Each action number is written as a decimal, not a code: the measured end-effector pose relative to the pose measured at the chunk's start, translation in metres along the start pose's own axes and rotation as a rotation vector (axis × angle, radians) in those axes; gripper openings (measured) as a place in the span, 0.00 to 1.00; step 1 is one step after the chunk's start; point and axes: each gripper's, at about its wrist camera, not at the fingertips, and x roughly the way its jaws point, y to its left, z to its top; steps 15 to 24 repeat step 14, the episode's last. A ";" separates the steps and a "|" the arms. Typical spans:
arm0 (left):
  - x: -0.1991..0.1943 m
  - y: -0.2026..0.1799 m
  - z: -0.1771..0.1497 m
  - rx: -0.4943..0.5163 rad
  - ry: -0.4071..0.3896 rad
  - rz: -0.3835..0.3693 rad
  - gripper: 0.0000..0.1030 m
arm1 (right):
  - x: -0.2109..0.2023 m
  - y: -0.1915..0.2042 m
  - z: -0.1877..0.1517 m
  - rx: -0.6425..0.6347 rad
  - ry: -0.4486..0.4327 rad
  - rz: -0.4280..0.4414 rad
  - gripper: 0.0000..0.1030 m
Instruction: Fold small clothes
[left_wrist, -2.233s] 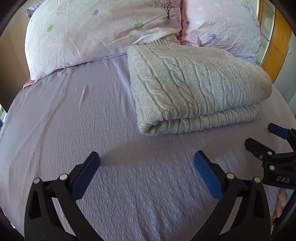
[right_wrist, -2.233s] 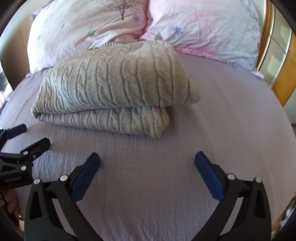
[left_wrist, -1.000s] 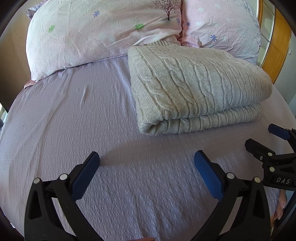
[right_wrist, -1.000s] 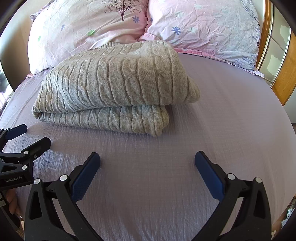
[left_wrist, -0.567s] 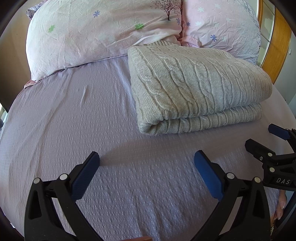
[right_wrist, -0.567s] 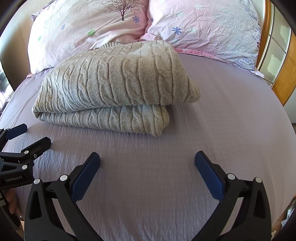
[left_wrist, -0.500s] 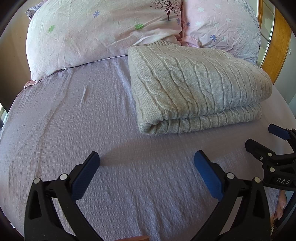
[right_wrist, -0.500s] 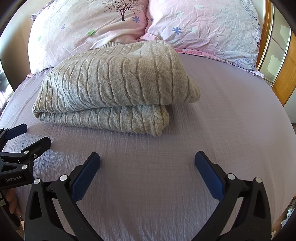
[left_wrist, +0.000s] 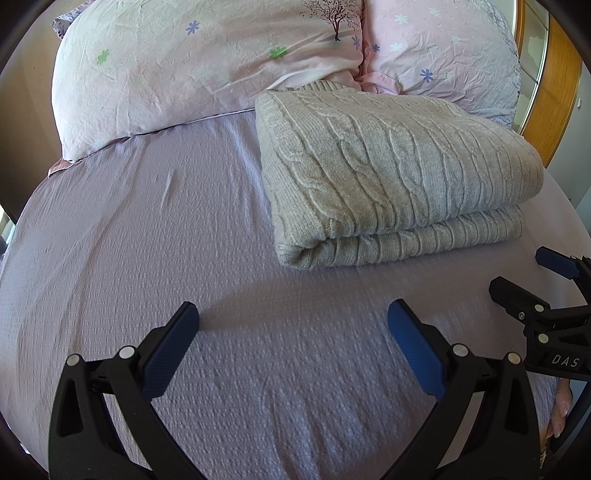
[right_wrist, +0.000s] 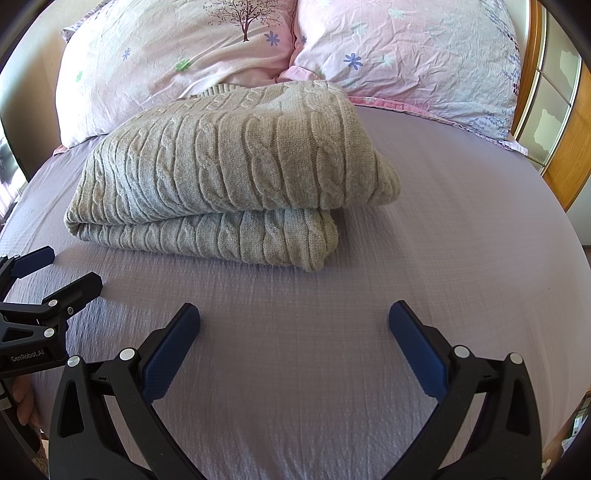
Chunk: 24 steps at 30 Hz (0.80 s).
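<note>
The left gripper (left_wrist: 291, 325) is hovering with jaws wide apart over the sheet (left_wrist: 147, 240). The folded sweater (left_wrist: 391, 170) is lying ahead, touching the pillows (left_wrist: 207, 62). The right gripper (right_wrist: 293, 325) is also gaping, empty.

"DAS" read in white letters on black body of right claw (left_wrist: 532, 277), seen at right edge of left wrist view; lettering cut off by picture edge, further characters not visible. "GenRobot.AI" read in white letters on black body of left claw (right_wrist: 62, 269), seen at left edge of right wrist view. No other text, number or sign legible in either view.
</note>
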 end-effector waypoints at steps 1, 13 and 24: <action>0.000 0.000 0.000 0.001 0.003 -0.001 0.98 | 0.000 0.000 0.000 0.000 0.000 0.000 0.99; 0.002 0.000 -0.001 -0.001 0.001 -0.001 0.98 | 0.000 0.000 0.000 0.001 0.000 0.000 0.99; 0.002 0.000 -0.002 -0.001 -0.001 -0.001 0.98 | 0.000 0.000 0.000 0.001 0.000 0.000 0.99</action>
